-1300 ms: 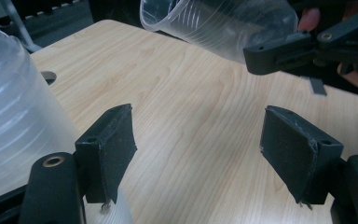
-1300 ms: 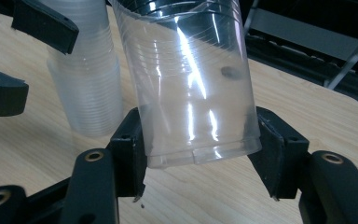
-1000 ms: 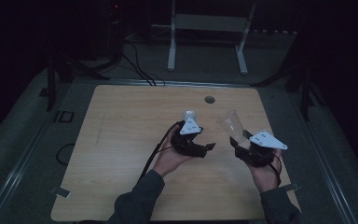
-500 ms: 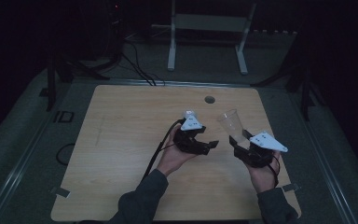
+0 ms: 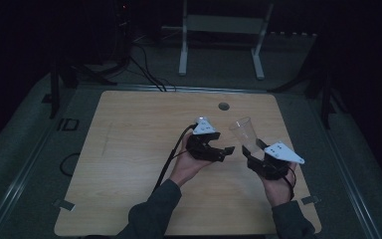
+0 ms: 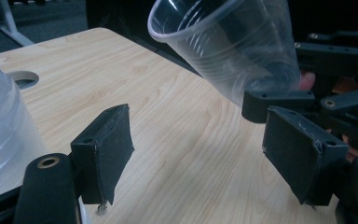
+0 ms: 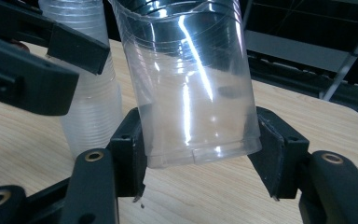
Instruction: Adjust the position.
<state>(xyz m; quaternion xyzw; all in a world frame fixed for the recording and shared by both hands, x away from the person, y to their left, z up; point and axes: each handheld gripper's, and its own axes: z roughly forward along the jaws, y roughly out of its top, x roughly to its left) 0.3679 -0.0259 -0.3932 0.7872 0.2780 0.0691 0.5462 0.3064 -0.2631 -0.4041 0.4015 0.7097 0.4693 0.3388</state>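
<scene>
The clear plastic cup [image 5: 243, 134] sits right of centre in the high view, tilted, its base clamped between the pads of the right gripper [image 5: 255, 155]. Just left of it, the left gripper [image 5: 227, 151] holds nothing; its jaws stand apart and have just been opening. A stack of cups [image 7: 91, 100] stands on the wooden table [image 5: 134, 149] at the upper left of the right gripper view
</scene>
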